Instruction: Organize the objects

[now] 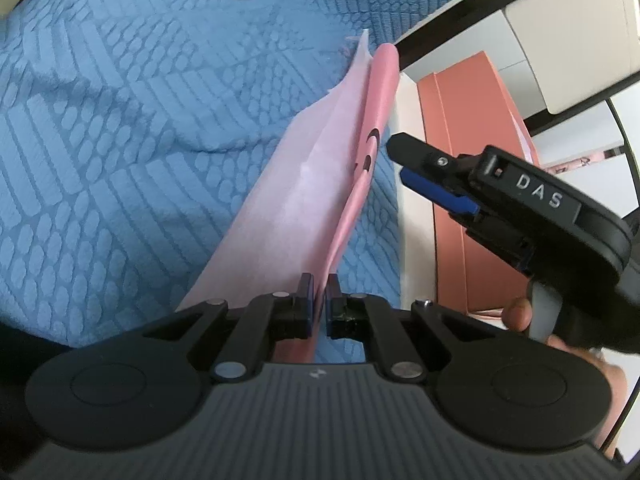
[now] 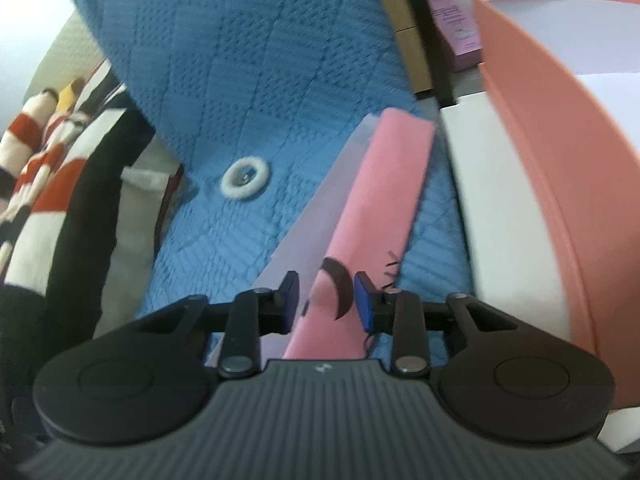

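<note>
The landmark here is the blue quilted bedspread (image 1: 120, 140), and everything is placed against it. A long pink fabric piece (image 1: 380, 92) lies on the bedspread near its right edge, together with a paler, translucent pink sheet (image 1: 280, 200) beside it; dark curved marks show on the pink piece, though what they depict cannot be told. The left gripper (image 1: 319, 300) is clenched on the near end of this pink material; its blue-faced pads sit almost together with the thin layer pinched between them. The right gripper (image 2: 326, 300) hovers over the same pink fabric piece (image 2: 384, 200) farther along; its jaws stand apart, the fabric and one dark crescent mark lying between the pads without being pressed (the right wrist view is somewhat blurred, so contact is not certain). In the left wrist view the right gripper (image 1: 400, 160) appears from the side, with the white letters "DAS" readable on its black body; fingertips (image 1: 518, 314) of the person's hand wrap its handle. A white braided ring (image 2: 245, 179) rests on the bedspread, well apart from the pink piece. Just off the bedspread's right edge stands a salmon-coloured box (image 2: 540, 200); beyond it a small lilac card (image 2: 456, 20) carries printed text too small to read. Striped red, white and black cloth (image 2: 48, 168) lies off the bedspread's left edge.
</note>
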Action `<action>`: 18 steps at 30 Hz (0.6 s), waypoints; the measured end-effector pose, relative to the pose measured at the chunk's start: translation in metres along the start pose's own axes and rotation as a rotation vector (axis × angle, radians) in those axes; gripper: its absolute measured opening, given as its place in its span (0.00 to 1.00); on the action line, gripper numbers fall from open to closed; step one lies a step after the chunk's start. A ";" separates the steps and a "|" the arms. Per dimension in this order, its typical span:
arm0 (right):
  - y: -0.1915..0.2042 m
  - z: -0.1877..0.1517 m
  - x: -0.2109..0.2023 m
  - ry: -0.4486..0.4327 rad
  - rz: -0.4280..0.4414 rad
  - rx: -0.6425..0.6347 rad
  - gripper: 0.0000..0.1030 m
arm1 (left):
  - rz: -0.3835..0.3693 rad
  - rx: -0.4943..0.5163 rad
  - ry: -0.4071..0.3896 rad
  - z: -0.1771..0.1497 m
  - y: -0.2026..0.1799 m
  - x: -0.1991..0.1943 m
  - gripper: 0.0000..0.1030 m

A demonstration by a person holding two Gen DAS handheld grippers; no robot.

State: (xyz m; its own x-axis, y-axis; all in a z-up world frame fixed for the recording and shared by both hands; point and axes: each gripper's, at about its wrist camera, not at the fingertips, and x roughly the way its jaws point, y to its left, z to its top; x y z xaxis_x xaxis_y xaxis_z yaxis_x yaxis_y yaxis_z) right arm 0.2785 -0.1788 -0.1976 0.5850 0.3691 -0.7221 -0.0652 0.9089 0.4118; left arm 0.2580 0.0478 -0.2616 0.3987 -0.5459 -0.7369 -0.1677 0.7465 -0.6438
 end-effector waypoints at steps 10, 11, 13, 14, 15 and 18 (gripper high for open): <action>0.009 -0.006 0.023 0.075 0.013 -0.040 0.23 | 0.035 -0.004 0.009 0.001 0.000 0.000 0.08; 0.009 -0.007 0.024 0.081 0.011 -0.040 0.23 | 0.040 -0.002 0.009 0.001 0.000 0.000 0.08; 0.007 -0.007 0.027 0.091 0.011 -0.038 0.23 | 0.052 0.003 0.009 0.003 -0.001 0.002 0.08; 0.007 -0.007 0.029 0.096 0.012 -0.036 0.23 | 0.055 0.004 0.009 0.003 0.000 0.001 0.08; 0.007 -0.008 0.030 0.101 0.013 -0.036 0.23 | 0.057 0.004 0.010 0.003 0.000 0.001 0.09; 0.006 -0.008 0.033 0.111 0.014 -0.038 0.22 | 0.070 0.012 0.005 0.004 -0.002 0.001 0.10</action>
State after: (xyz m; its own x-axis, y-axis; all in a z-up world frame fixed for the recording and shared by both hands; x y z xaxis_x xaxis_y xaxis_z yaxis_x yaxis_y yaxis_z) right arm 0.2914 -0.1591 -0.2234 0.4908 0.3988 -0.7746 -0.1040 0.9095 0.4024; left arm 0.2618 0.0475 -0.2605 0.3814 -0.4942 -0.7812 -0.1840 0.7876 -0.5880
